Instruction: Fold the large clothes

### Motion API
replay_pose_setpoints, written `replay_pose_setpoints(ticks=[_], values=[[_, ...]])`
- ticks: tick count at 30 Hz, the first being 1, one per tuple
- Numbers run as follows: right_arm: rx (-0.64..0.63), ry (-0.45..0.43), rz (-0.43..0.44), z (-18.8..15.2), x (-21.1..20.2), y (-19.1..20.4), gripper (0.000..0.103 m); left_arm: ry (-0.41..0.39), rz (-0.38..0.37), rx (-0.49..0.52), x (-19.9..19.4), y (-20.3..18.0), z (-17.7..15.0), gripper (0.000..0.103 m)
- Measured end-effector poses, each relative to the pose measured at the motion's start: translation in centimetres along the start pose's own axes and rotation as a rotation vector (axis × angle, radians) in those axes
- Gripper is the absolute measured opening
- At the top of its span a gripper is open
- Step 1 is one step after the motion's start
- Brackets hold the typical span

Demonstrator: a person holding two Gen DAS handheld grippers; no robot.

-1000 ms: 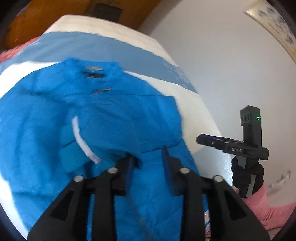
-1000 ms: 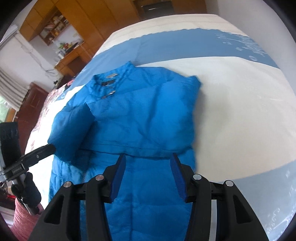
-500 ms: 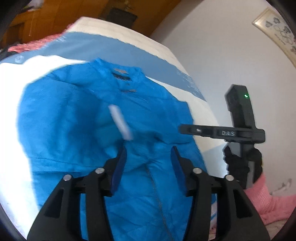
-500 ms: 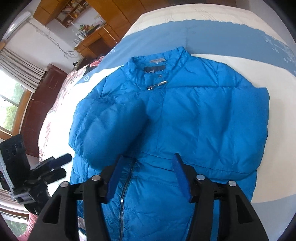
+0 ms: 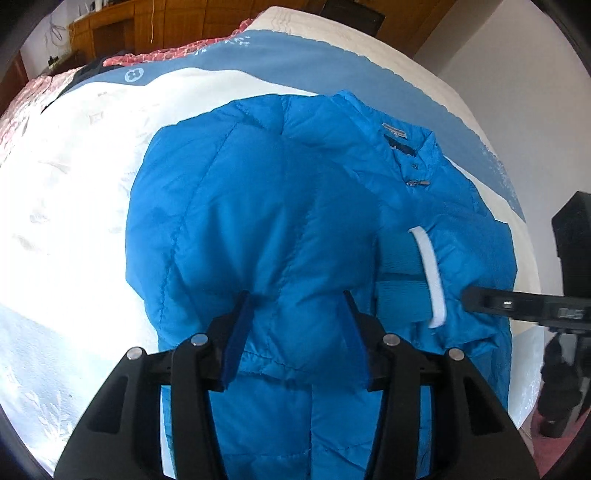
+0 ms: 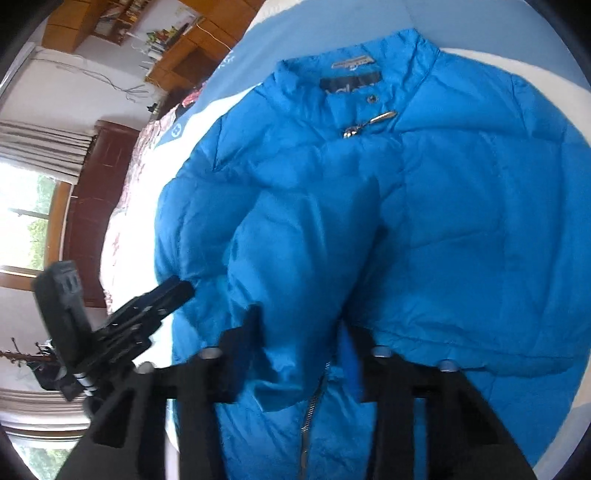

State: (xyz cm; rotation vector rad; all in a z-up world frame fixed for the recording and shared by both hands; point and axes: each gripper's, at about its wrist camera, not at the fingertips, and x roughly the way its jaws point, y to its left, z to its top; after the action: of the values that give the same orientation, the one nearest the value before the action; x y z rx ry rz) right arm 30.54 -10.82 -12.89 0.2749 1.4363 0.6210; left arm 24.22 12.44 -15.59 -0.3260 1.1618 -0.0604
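A bright blue puffer jacket (image 5: 258, 203) lies front up on the bed, collar and zip pull (image 6: 369, 123) at the far end. One sleeve, with a white-edged cuff (image 5: 430, 273), lies folded across the chest. My left gripper (image 5: 295, 325) hovers low over the puffy sleeve on the picture's left. Its jaws are closing, fabric lies between the pads, and no pinch shows. My right gripper (image 6: 304, 332) is closing on the end of a folded sleeve (image 6: 280, 369), which bulges between its fingers. Each gripper shows in the other's view: the right gripper (image 5: 476, 299) and the left gripper (image 6: 177, 291).
The bed (image 5: 74, 221) has a white and grey-blue cover, with a pink quilt (image 5: 37, 96) along its far left side. Wooden cabinets (image 5: 166, 22) stand behind it and a pale wall (image 5: 498, 55) runs on the right. A window (image 6: 26, 206) with curtains is at left.
The left gripper let go of the white-cuffed sleeve, which now lies across the chest, and shifted left and lower. The right gripper moved left and closer, onto the folded sleeve end.
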Motion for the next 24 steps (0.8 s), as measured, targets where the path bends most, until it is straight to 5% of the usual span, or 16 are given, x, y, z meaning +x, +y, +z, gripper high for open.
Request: replay_pose_setpoints(ticks=[3,6,10,16,19,24], values=[[-0.022,-0.041,0.031,-0.1,-1.6,-0.3,0.019,-0.024,-0.008,0.025,-1.5,-1.0,0.0,0.047],[-0.059,-0.145,0.048,0.3,-5.4,-0.9,0.019,-0.06,-0.035,0.049,-2.6,-2.3,0.4,0.047],[0.015,-0.162,0.016,1.2,-6.5,-4.3,0.02,-0.047,-0.013,0.07,-1.0,-3.9,1.0,0.047],[0.086,-0.128,-0.115,0.5,-4.7,-7.8,0.035,0.036,0.058,0.089,4.0,-4.2,1.3,0.047],[0.023,-0.204,-0.202,-0.4,-7.2,-6.2,0.038,0.033,0.04,0.076,3.1,-4.4,1.6,0.047],[-0.18,-0.233,-0.217,-0.4,-8.1,-0.4,0.062,-0.02,0.015,0.064,0.8,-5.0,2.2,0.047]])
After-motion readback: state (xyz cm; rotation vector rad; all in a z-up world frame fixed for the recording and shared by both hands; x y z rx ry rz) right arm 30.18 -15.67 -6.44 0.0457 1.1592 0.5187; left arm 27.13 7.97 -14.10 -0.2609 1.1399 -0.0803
